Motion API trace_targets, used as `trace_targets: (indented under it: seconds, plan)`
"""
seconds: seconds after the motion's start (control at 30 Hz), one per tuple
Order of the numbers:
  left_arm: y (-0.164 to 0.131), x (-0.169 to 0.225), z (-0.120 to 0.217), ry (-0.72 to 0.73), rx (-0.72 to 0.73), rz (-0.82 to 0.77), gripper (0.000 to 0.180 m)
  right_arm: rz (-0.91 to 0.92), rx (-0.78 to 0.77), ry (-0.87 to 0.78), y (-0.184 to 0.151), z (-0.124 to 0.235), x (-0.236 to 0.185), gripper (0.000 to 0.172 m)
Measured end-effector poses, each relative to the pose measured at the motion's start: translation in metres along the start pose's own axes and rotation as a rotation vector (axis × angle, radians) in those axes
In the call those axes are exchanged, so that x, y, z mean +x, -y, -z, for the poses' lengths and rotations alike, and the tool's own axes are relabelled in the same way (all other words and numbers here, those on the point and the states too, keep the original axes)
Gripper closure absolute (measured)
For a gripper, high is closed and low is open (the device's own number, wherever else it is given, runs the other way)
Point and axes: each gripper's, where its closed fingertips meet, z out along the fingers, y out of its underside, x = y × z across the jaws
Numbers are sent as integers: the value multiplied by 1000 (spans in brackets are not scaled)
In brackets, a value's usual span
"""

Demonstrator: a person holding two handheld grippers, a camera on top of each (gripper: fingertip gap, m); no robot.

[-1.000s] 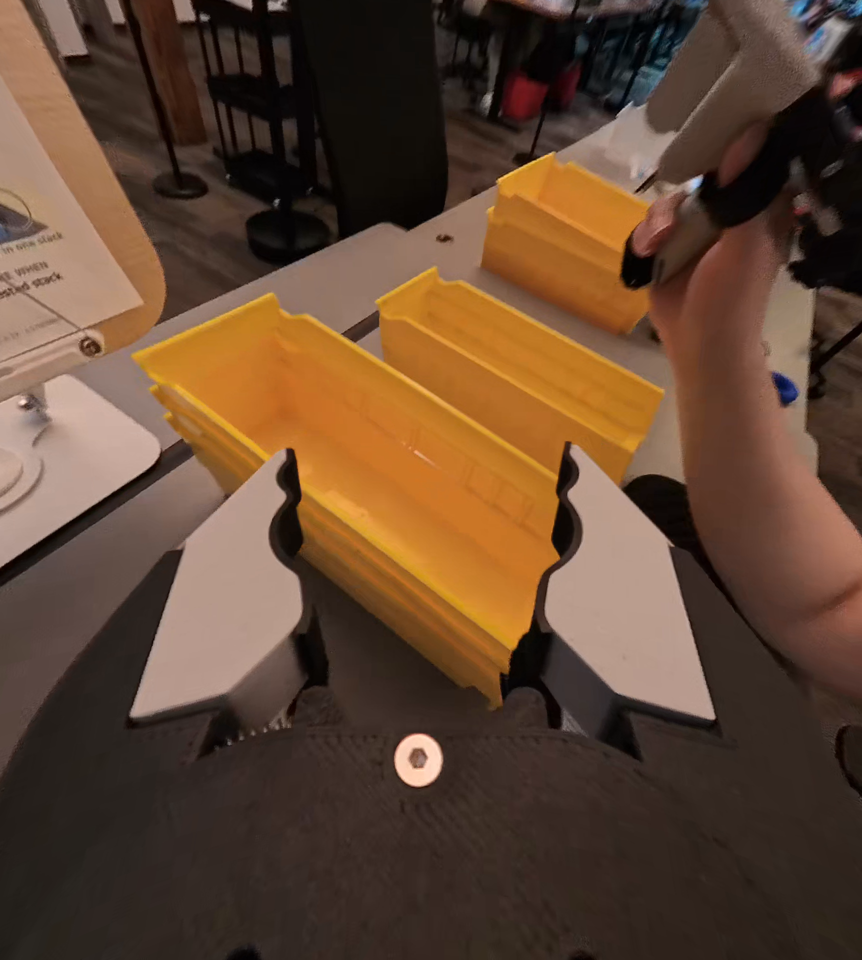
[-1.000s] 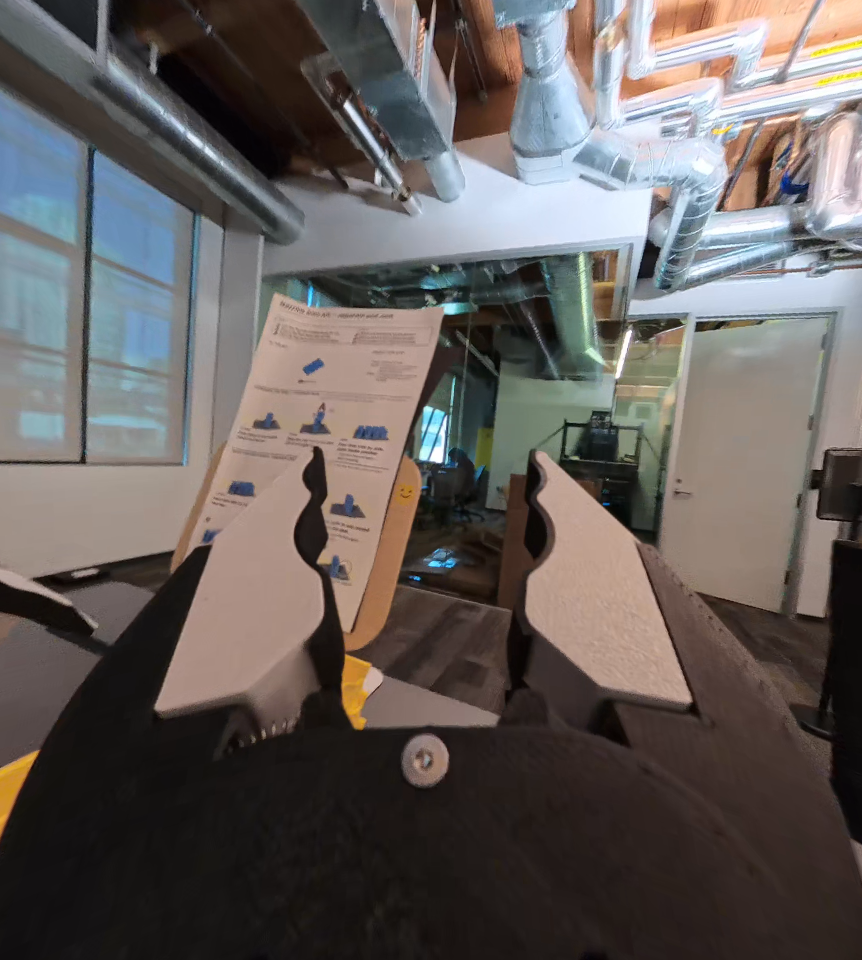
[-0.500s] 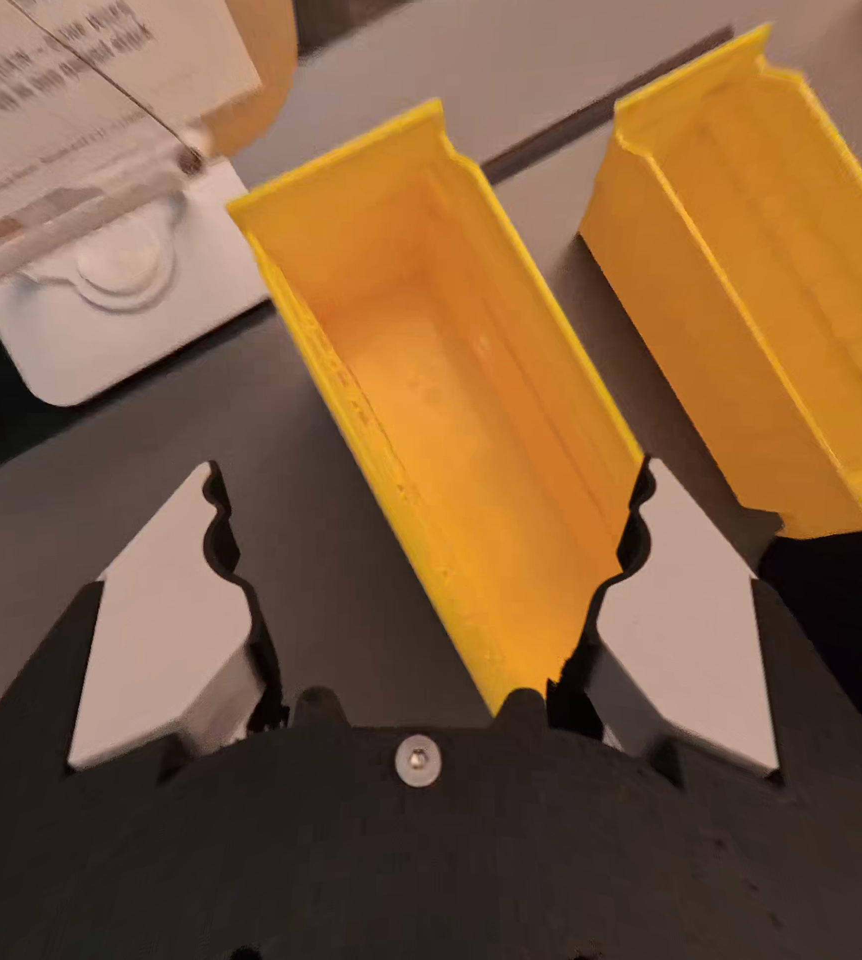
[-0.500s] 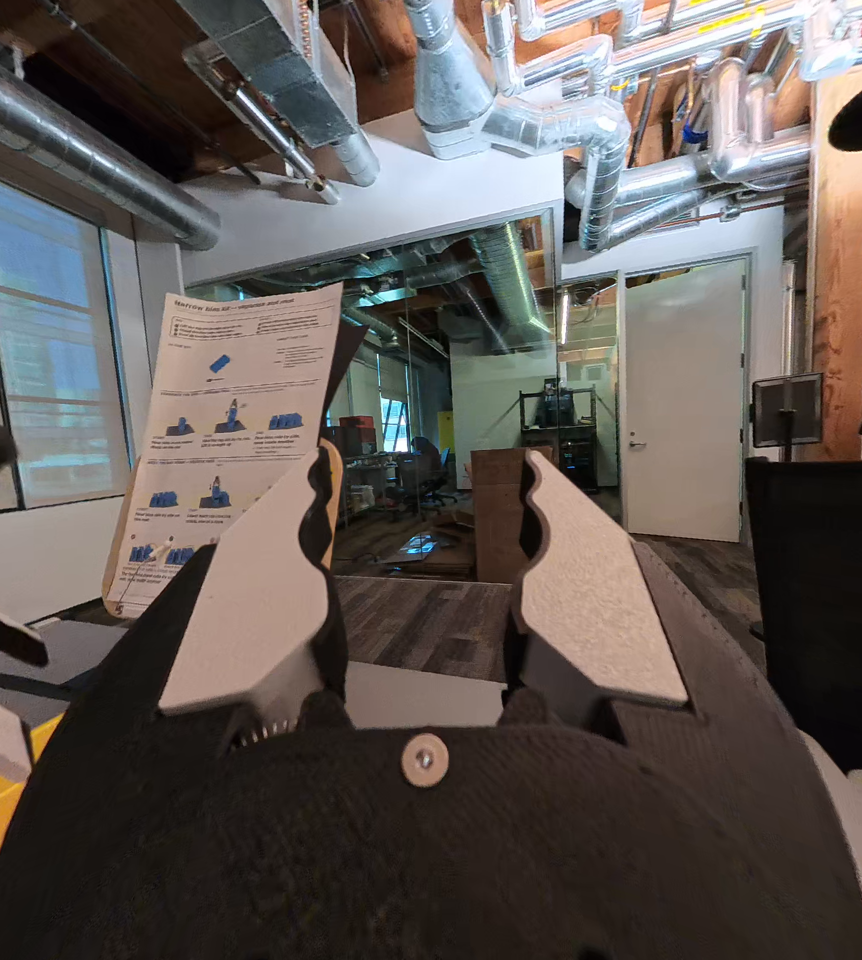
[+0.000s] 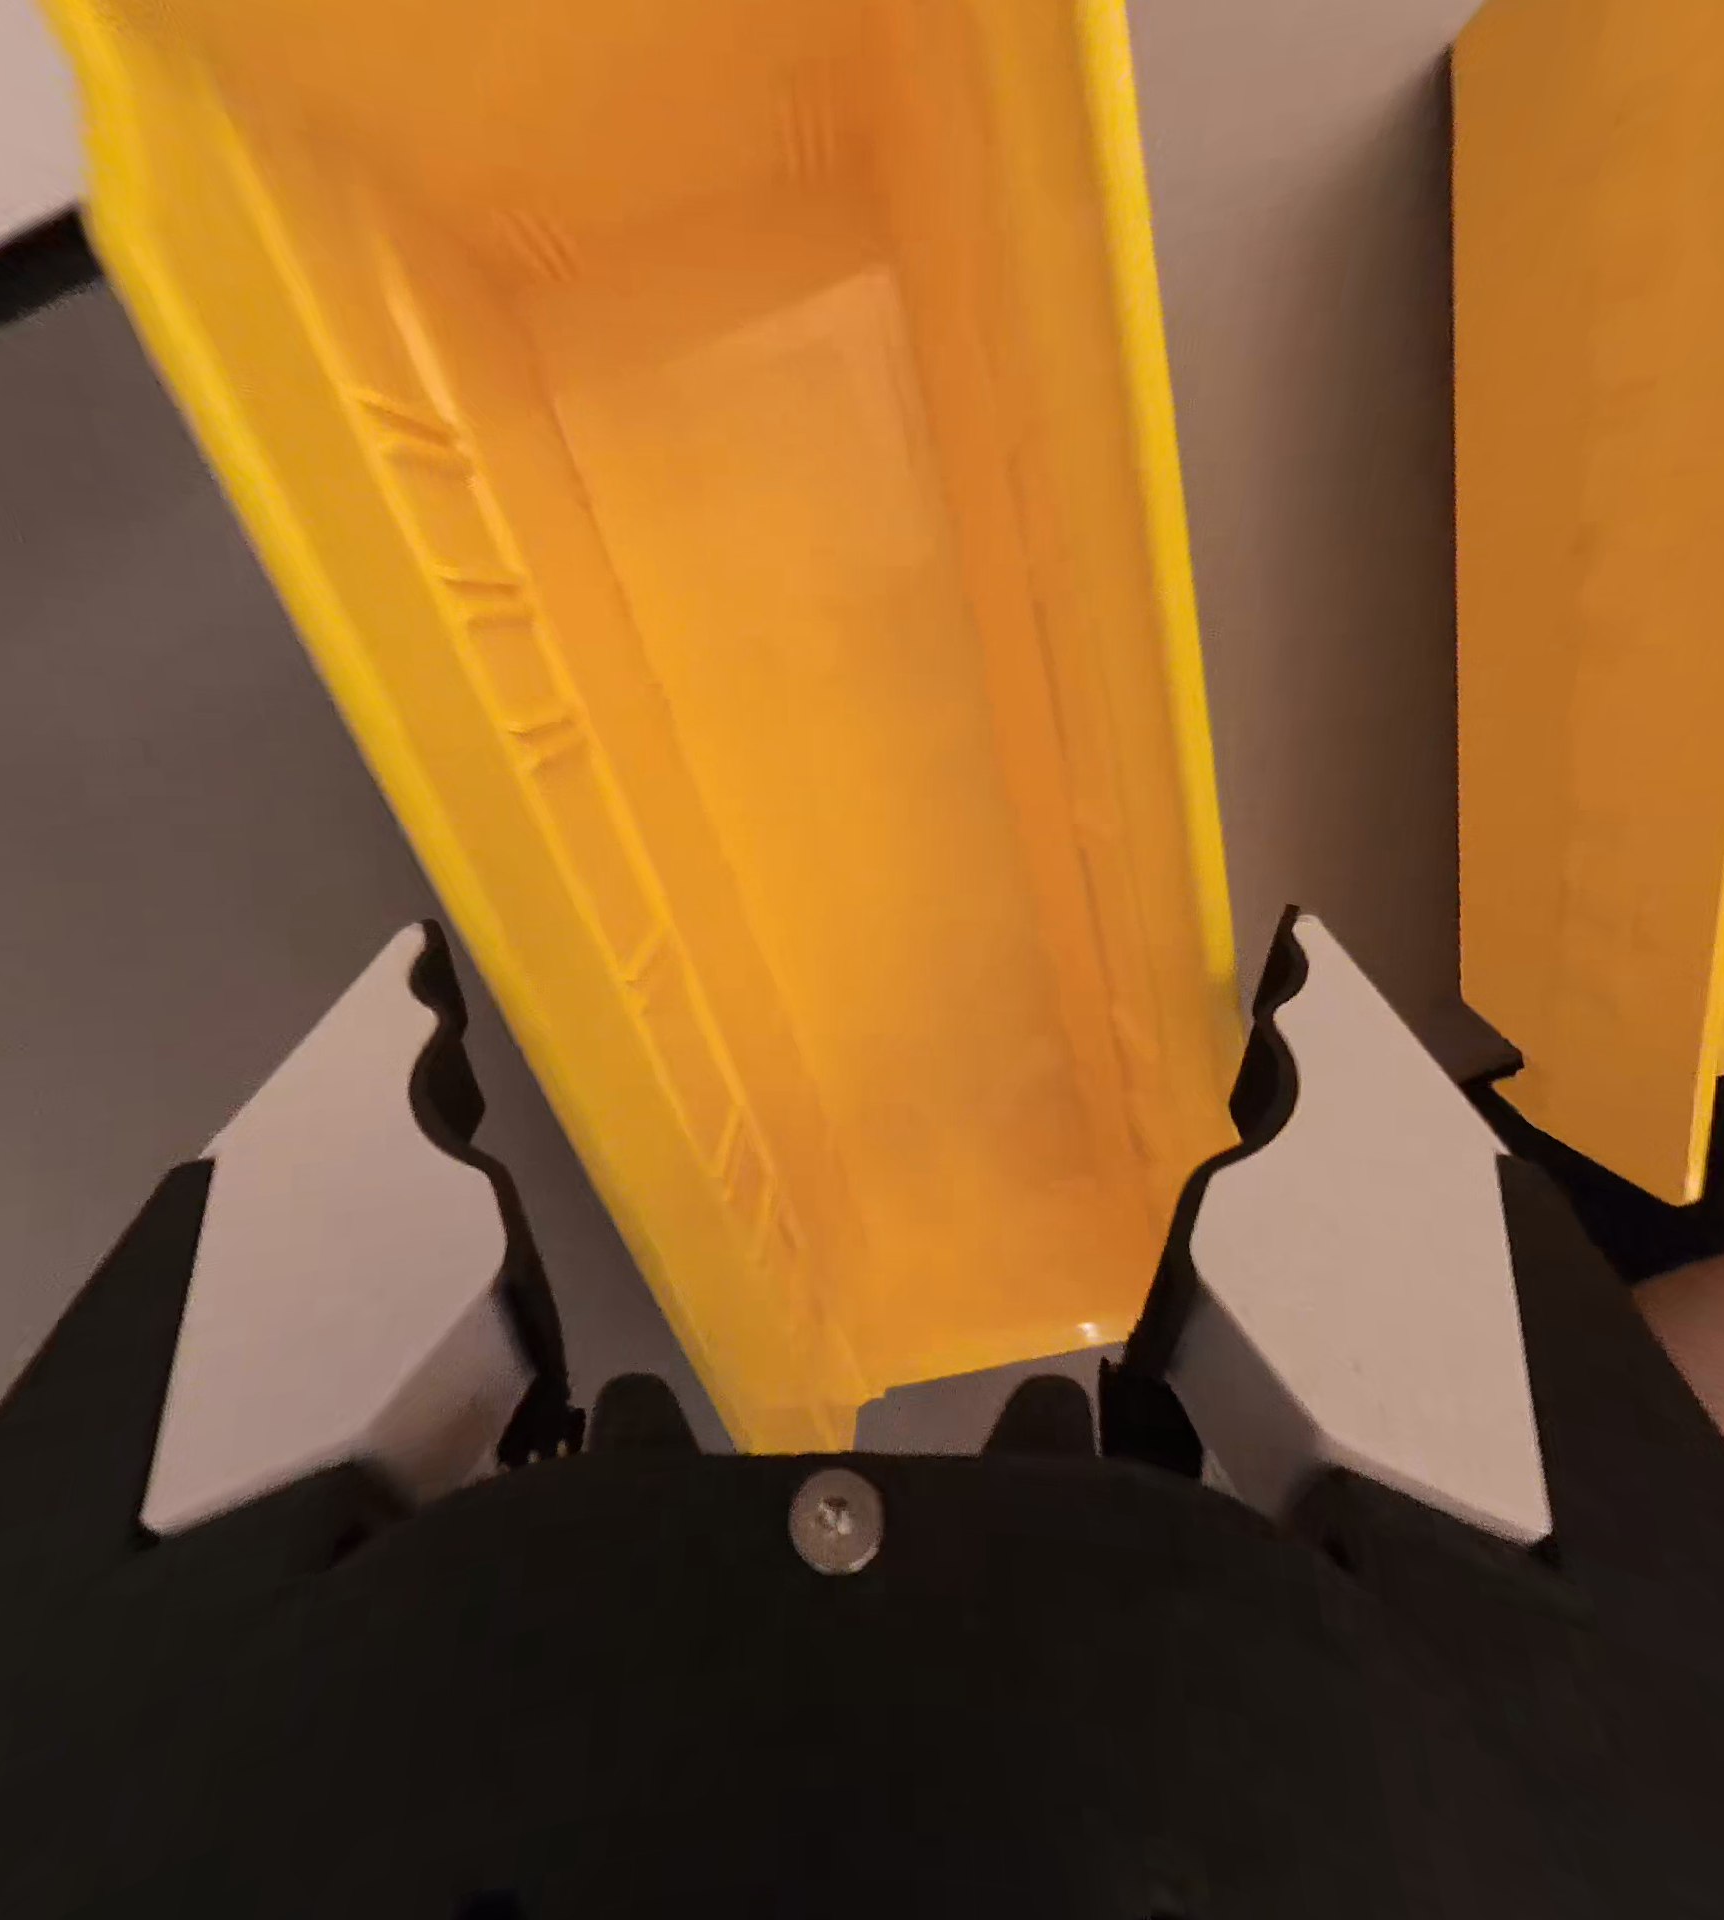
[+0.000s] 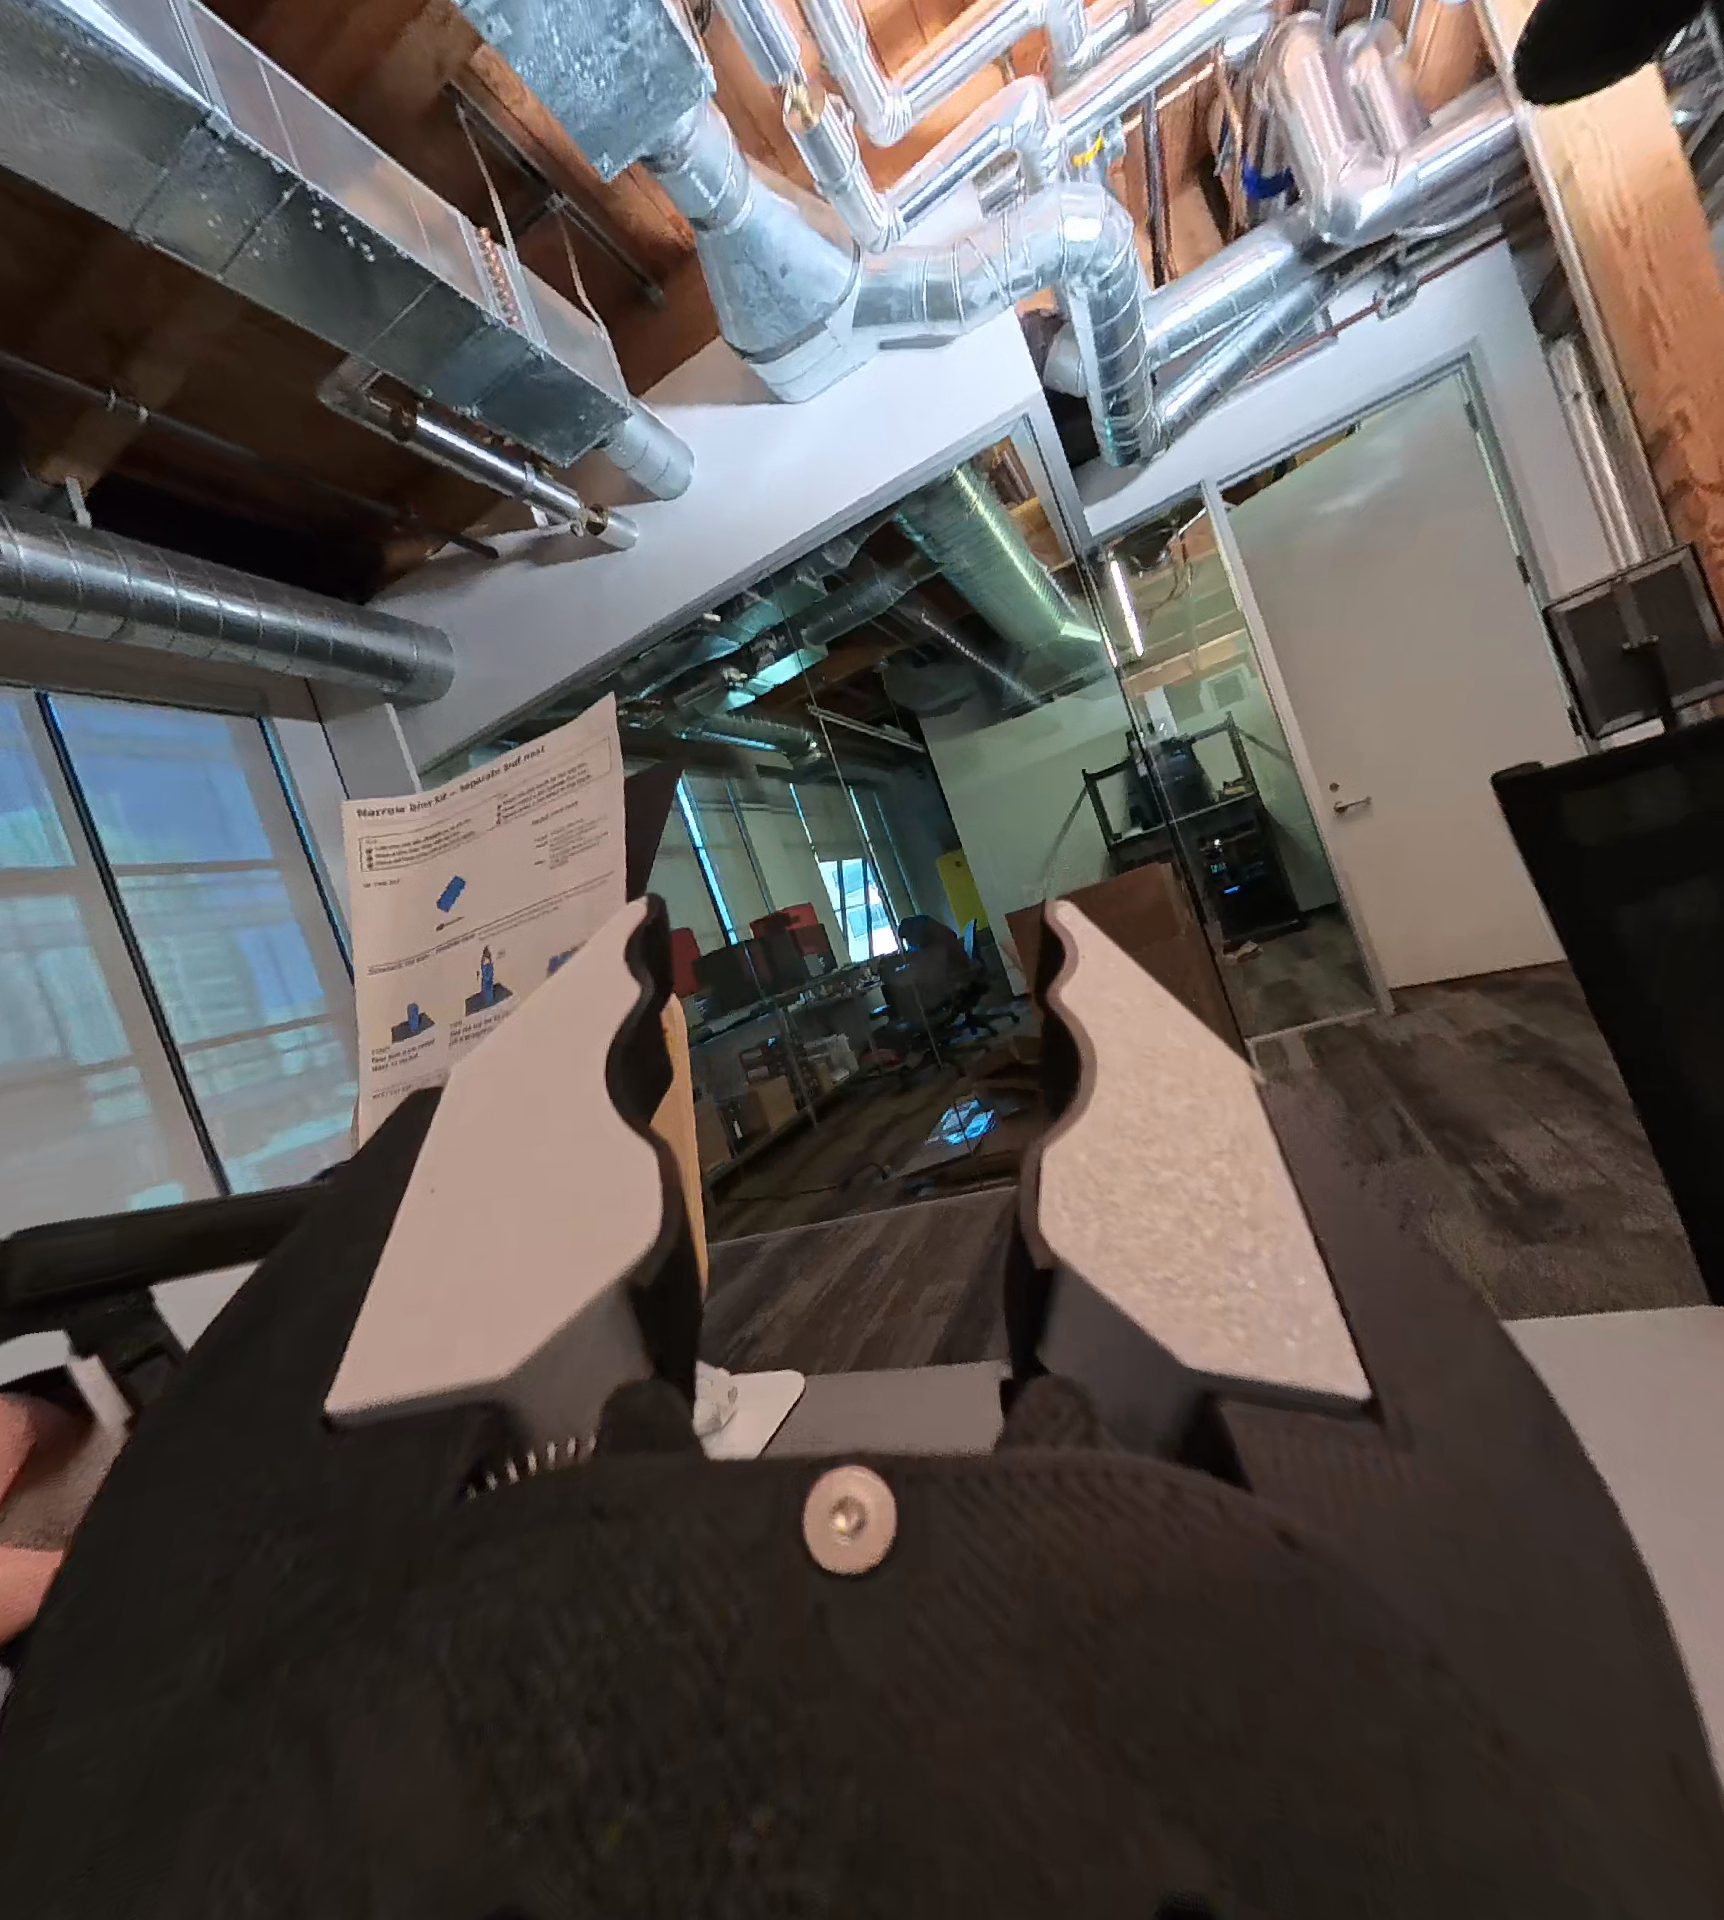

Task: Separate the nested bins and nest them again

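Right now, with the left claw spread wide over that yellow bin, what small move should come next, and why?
Probably shift the left claw a little right and lower it, then close. The bin sits between the fingers, but there is a visible gap at the left finger while the right finger is close beside the bin's right wall. Nothing is gripped yet, and the bin looks skewed to the claw.

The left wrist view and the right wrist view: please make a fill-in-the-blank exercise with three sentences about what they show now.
1. The long plastic bin between the fingers of the left gripper is ____ in colour.
2. The left gripper's jaws stand ____, with a gap between the left finger and the bin.
3. The right gripper points into the room with ____ between its fingers.

Missing words: yellow; open; nothing
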Motion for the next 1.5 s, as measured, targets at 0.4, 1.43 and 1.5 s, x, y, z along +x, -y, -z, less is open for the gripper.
trace_targets:
  seconds: [0.4,1.43,1.5]
  plan:
    - [-8,0,-2,51,-120,11,55,-66,-81,49,-21,-10,-6,103]
    - [-19,-100,142,-2,81,80,58,-62,-147,97,-36,-18,-21,109]
    - [-29,-121,126,4,67,112,58,-61,-150,106,-35,-18,-23,109]
